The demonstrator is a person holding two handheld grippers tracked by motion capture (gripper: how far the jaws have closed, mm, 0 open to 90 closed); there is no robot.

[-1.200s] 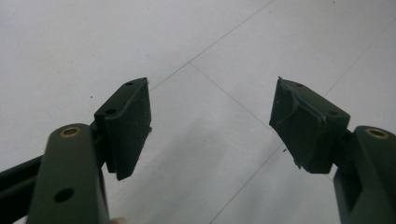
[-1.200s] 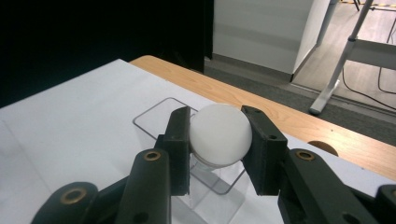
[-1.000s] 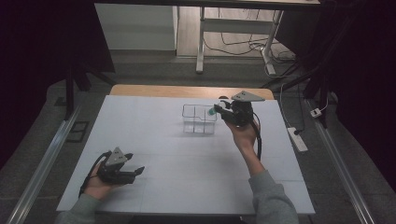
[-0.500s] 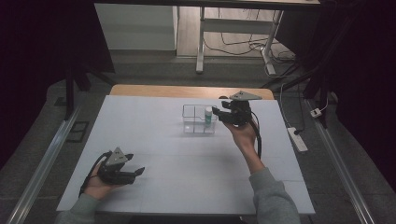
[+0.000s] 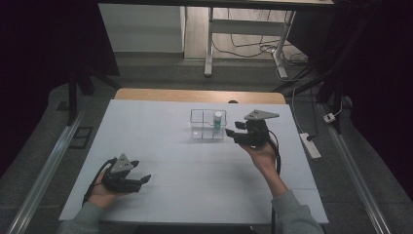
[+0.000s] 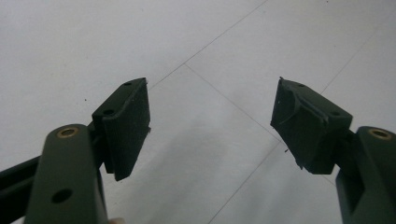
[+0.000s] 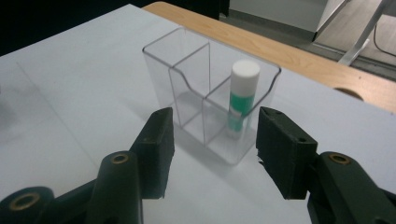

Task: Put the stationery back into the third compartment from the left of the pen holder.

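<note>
Glue stick [image 5: 217,121] stands upright in the clear organizer [image 5: 200,131] on the desk [image 5: 160,122]; a second ago the right gripper [image 5: 231,131] was over it. Now its jaws, just opened and empty, sit just beside. Left gripper [image 5: 140,171] jaws apart.

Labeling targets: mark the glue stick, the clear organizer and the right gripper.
glue stick [image 7: 243,95], right gripper view, on its green body
clear organizer [image 7: 175,63], right gripper view, on the left compartment's rim
right gripper [image 5: 232,134], high view, midway between its fingertips
</note>
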